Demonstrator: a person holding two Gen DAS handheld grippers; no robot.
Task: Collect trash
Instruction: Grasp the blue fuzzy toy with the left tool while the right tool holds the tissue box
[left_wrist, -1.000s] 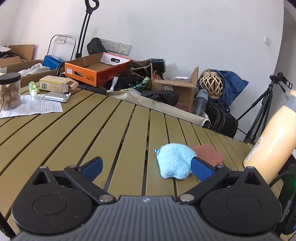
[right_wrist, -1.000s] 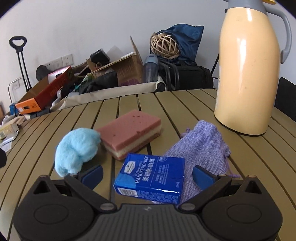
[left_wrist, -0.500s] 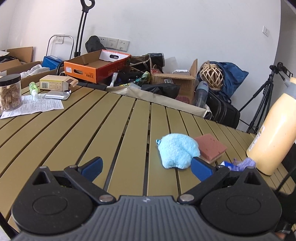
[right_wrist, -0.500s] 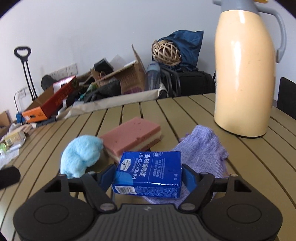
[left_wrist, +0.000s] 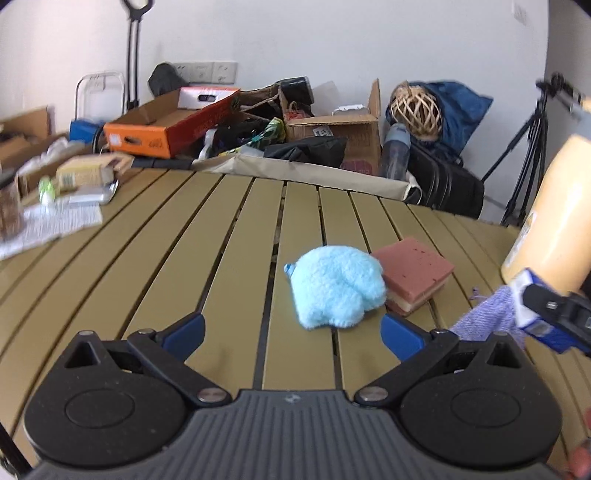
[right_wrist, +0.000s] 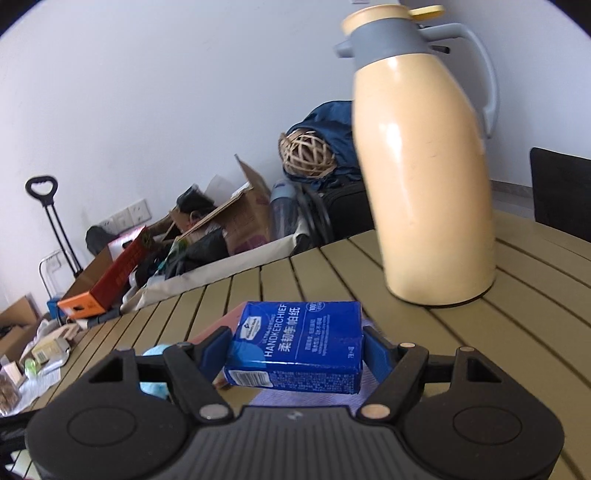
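My right gripper (right_wrist: 295, 349) is shut on a blue handkerchief tissue pack (right_wrist: 295, 347) and holds it above the slatted table (right_wrist: 517, 332). The pack and that gripper also show at the right edge of the left wrist view (left_wrist: 546, 314). My left gripper (left_wrist: 291, 332) is open and empty, low over the table (left_wrist: 166, 277). A fluffy light-blue cloth (left_wrist: 336, 291) lies just ahead of it, touching a pink sponge block (left_wrist: 413, 273). A purple drawstring pouch (left_wrist: 484, 317) lies to the right, under the lifted pack.
A tall cream thermos jug (right_wrist: 424, 184) stands on the table at the right. At the far left lie a paper sheet (left_wrist: 48, 225), a small box (left_wrist: 88, 171) and a jar. Boxes and bags crowd the floor behind the table (left_wrist: 314, 140).
My right gripper closed on the tissue pack and lifted it off the purple pouch, tilting upward. My left gripper drew back a little and stayed open.
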